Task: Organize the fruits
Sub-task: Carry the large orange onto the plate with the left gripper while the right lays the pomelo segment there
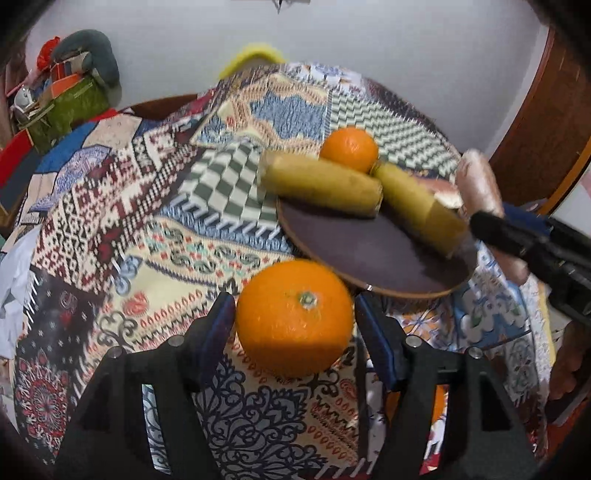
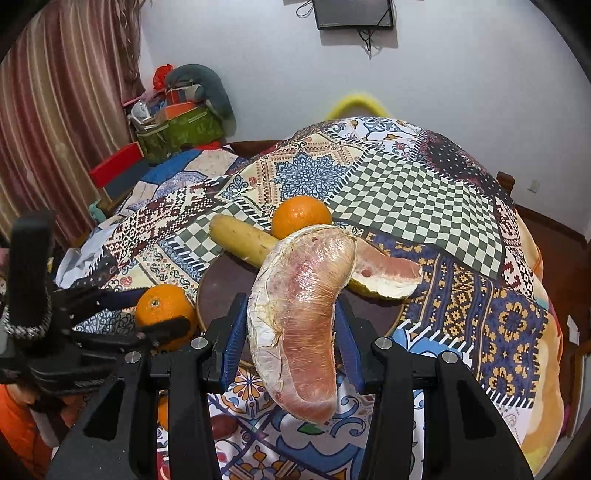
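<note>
The left wrist view looked down on an orange [image 1: 294, 317] that sat on the patterned cloth [image 1: 110, 221] of the tabletop, just in front of a dark round plate [image 1: 369, 251]. The left hand-held gripper [image 1: 294, 314] had its fingers standing apart on either side of that orange; a narrow gap showed at each side, so the pads did not press on it. On the plate lay two yellow banana pieces [image 1: 321, 182], with a second orange [image 1: 349, 148] touching them at the far rim. At the right edge of this view the right hand-held gripper [image 1: 491, 225] came in as a dark blurred shape, with a pink pomelo segment [image 1: 478, 181] seen only partly behind it.

The right wrist view showed that segment in full: a long curved pomelo segment [image 2: 299, 317], pink and still skinned in white membrane, clamped between the blue pads [image 2: 232, 339] of the right hand-held gripper [image 2: 291, 332] and held above the near edge of the plate [image 2: 221, 280]. Only this view showed a second pomelo piece with its rind [image 2: 388, 275] lying at the right of the plate. It also showed the left hand-held gripper [image 2: 162, 314] from the side, its fingers flanking the near orange [image 2: 164, 310], and a wall-mounted screen [image 2: 354, 13] beyond the tabletop.
</note>
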The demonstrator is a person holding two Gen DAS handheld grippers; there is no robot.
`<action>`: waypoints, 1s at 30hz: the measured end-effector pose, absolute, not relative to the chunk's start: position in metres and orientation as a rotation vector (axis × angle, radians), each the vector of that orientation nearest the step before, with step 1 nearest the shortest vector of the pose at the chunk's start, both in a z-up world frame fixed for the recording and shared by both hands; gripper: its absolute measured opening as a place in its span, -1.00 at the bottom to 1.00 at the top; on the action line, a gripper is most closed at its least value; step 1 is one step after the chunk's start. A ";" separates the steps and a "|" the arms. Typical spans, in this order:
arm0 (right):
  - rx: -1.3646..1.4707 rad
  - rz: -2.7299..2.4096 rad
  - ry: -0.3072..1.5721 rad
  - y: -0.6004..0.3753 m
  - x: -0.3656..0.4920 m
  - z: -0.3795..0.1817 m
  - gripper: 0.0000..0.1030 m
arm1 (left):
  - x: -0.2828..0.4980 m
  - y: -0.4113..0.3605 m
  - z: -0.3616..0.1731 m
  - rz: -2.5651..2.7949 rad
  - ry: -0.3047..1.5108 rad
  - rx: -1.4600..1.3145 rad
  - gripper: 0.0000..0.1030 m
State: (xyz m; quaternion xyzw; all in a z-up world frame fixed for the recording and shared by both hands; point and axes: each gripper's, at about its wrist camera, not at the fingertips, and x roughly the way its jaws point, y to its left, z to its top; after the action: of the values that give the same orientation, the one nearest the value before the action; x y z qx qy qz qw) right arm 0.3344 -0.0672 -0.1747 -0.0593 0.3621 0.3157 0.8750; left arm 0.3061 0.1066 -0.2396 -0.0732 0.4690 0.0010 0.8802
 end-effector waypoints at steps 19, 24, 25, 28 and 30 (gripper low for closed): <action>-0.147 0.709 0.794 -0.038 0.360 -0.177 -0.18 | 0.305 0.123 -0.211 0.016 0.863 -0.180 0.23; -0.138 0.700 0.838 -0.031 0.369 -0.186 -0.16 | 0.319 0.123 -0.201 0.008 0.843 -0.177 0.23; -0.129 0.695 0.851 -0.032 0.372 -0.188 -0.16 | 0.322 0.122 -0.201 0.005 0.842 -0.180 0.23; -0.107 0.703 0.857 -0.036 0.375 -0.185 -0.12 | 0.330 0.119 -0.204 -0.002 0.849 -0.182 0.23; -0.101 0.703 0.843 -0.040 0.375 -0.182 -0.07 | 0.334 0.115 -0.207 -0.007 0.860 -0.178 0.23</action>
State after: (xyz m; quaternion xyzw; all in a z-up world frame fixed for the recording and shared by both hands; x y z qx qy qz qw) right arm 0.3747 -0.0401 -0.1816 -0.0481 0.4007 0.3339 0.8519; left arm 0.3340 0.1151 -0.2070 -0.0860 0.4161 -0.0036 0.9052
